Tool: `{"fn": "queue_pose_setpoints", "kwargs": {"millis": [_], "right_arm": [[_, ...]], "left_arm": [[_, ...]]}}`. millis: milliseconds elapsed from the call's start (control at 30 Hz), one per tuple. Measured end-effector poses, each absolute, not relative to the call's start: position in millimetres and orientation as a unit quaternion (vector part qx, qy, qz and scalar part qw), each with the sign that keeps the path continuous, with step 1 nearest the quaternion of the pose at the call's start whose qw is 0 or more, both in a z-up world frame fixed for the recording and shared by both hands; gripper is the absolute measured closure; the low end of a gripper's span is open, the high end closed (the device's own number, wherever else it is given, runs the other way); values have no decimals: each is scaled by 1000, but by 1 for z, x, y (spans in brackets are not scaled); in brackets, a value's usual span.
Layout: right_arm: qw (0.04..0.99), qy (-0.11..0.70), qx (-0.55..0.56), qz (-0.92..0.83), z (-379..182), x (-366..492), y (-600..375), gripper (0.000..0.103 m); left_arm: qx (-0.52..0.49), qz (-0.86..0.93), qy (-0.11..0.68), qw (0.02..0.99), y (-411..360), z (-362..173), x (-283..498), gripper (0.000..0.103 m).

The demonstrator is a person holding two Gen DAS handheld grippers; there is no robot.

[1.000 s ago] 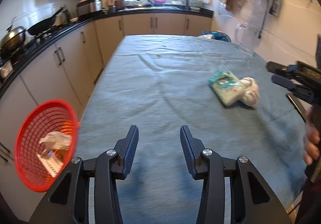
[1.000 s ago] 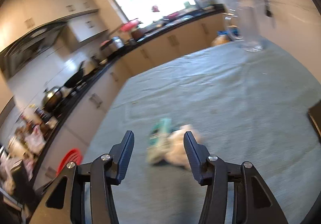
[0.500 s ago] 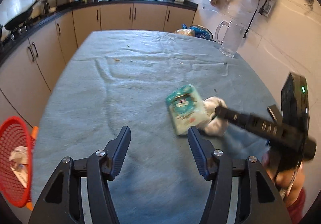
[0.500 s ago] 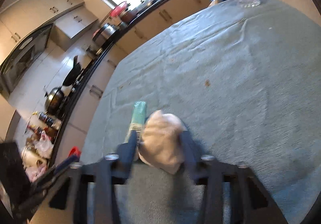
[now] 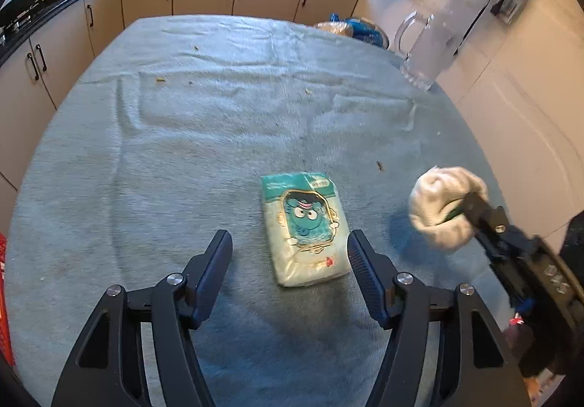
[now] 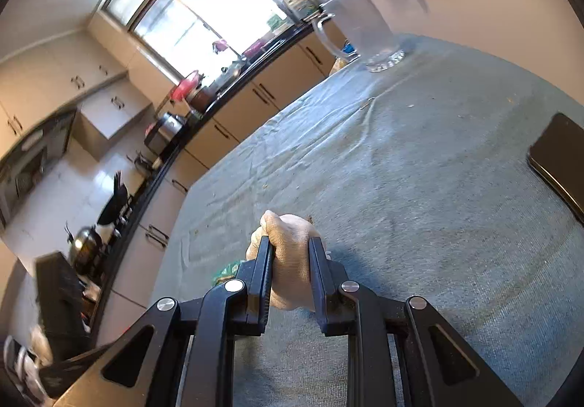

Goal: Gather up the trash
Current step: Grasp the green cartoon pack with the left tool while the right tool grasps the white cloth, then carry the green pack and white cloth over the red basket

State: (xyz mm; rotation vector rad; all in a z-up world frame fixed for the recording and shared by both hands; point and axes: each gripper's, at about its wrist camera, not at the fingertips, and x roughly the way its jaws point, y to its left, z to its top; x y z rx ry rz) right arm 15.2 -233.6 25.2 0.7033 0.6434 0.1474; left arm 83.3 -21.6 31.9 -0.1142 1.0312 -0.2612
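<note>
Since the earlier frames, the left gripper [image 5: 290, 270] has travelled from the side with the red basket [image 5: 3, 297] to a place over the middle of the surface [image 5: 182, 151], and the right gripper [image 6: 291, 270] has taken the crumpled white tissue [image 6: 292, 261] away from the packet beside it.

Now the right gripper pinches the tissue between its two fingers, and its jaws are closing further on the soft wad. In the left wrist view the tissue appears at about 3 o'clock, carried a little above the cloth.

The left gripper is spread and its jaws are opening, with nothing pressed between them. The green tissue packet [image 5: 304, 228] lies flat on the surface straight ahead at 12 o'clock, its near end just reaching in between the fingertips. Its long axis runs almost from 12 to 6 o'clock, along the direction in which this gripper points, so I judge the fingers can close across the short width. The left hand is clearly nearer to it. The basket is only a red edge at 9 o'clock.
</note>
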Motion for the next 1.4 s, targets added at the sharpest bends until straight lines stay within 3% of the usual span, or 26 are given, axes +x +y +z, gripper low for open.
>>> {"fn": "queue_pose_setpoints", "kwargs": {"millis": [233,300,333,567,1067,1400], "right_arm": [[887,306,337,82,30,15,-227,82],[887,305,336,82,29,14,-228,82],[887,306,336,83,28,13,-228,82],[891,310,320,90,29,16,-222,82],[920,295,201,161,44,16,-170,82],[920,298,179,179,39,17,-160,82]], "left_arm": [[10,-132,491,861,-56,16,83,33],[32,-127,485,865,-60,10,82,37],[39,-123,478,869,-59,10,81,47],[53,-116,444,887,-42,13,67,59],[33,-41,331,942,17,41,30,59],[33,-27,301,953,22,46,20,58]]}}
